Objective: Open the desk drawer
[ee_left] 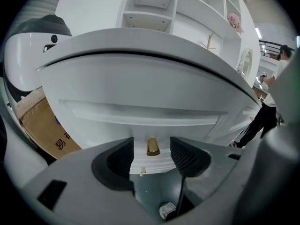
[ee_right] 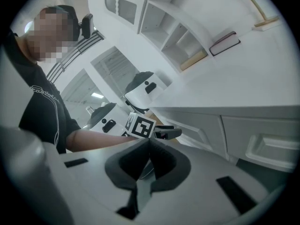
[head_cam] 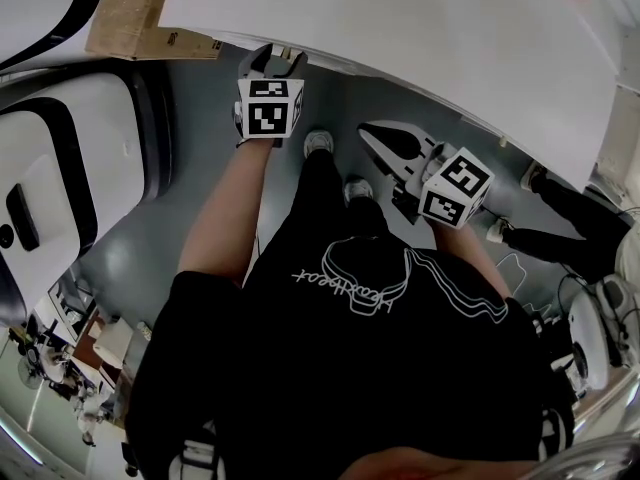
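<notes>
The white desk drawer front [ee_left: 140, 111] fills the left gripper view, and its small brass knob [ee_left: 153, 146] sticks out at the lower middle. My left gripper [ee_left: 152, 150] is open, with the knob between its dark pads [ee_left: 121, 157] and a gap on each side. In the head view the left gripper [head_cam: 272, 63] reaches under the desk top's edge [head_cam: 420, 28]. My right gripper [head_cam: 372, 133] hangs lower to the right, away from the desk, jaws shut on nothing [ee_right: 149, 143]. The right gripper view shows the left marker cube [ee_right: 140, 125] by the desk front.
A cardboard box [head_cam: 140, 18] stands left of the desk, next to a white rounded machine [head_cam: 60, 178]. Another person [ee_left: 267, 111] stands at the desk's right end. White shelves [ee_left: 187, 13] rise behind the desk. A book [ee_right: 225, 42] lies on the desk top.
</notes>
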`<state>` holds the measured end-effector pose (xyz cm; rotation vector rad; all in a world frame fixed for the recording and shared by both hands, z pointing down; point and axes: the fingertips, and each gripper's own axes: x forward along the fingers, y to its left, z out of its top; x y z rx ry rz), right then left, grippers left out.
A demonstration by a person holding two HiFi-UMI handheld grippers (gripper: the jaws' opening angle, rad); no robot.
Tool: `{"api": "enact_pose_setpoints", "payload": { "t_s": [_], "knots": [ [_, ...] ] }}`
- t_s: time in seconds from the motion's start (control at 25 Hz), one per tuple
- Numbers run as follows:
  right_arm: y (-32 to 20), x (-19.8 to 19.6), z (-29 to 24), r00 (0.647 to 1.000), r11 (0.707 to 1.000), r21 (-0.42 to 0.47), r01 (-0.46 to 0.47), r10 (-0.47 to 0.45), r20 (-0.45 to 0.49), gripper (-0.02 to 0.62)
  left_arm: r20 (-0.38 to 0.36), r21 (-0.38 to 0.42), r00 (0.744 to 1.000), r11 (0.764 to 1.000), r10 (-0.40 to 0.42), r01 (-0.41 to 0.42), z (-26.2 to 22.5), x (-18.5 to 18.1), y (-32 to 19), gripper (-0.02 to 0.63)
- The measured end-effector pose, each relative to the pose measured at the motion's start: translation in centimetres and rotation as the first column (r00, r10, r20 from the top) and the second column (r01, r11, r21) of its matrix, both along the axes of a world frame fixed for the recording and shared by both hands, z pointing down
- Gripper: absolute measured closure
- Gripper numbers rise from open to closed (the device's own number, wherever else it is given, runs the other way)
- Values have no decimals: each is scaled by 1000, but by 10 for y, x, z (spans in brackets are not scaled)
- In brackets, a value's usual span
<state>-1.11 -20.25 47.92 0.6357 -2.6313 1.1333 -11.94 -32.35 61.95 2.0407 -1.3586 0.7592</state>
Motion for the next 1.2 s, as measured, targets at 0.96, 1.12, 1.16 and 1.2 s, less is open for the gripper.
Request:
{"api": "enact_pose_setpoints", "payload": {
  "t_s": [0.96,1.12,1.16,1.2],
  "knots": [
    [18,4,3,1000,999,-40,2,-1,21,589,38,12,998,999,-47,46,4,0,0,525],
    [19,1,2,1000,999,-42,8,-7,25,589,45,11,998,999,-33,32,3,0,2,525],
    [20,0,0,1000,999,-40,11,-10,27,589,45,12,999,999,-31,31,3,0,2,526],
    [20,0,-1,1000,999,-37,14,-13,28,589,44,11,999,1000,-29,29,2,0,2,526]
  ]
}}
